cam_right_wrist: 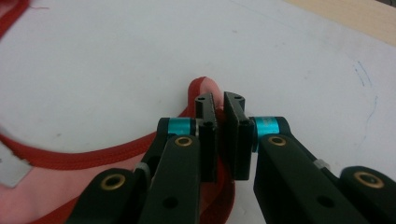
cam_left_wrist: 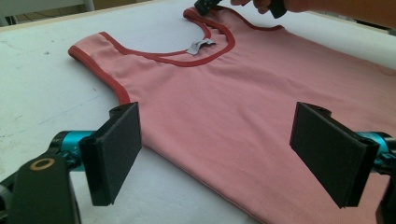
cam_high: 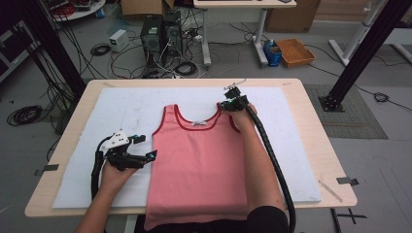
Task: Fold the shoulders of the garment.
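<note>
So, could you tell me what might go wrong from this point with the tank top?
1. The right gripper has its jaws shut on just the shoulder strap of the pink tank top; so small a bite could slip out if pulled.
2. The left gripper is open beside the shirt's side edge, not holding it, so a pull from the right alone might drag or skew the garment.
3. The hem hangs over the table edge and may slide off.

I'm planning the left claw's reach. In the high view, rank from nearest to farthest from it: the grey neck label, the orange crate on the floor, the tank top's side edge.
1. Tank top's side edge, just beside the left claw.
2. Grey neck label, farther up at the neckline's middle.
3. Orange crate, on the floor beyond the table's far right.
</note>
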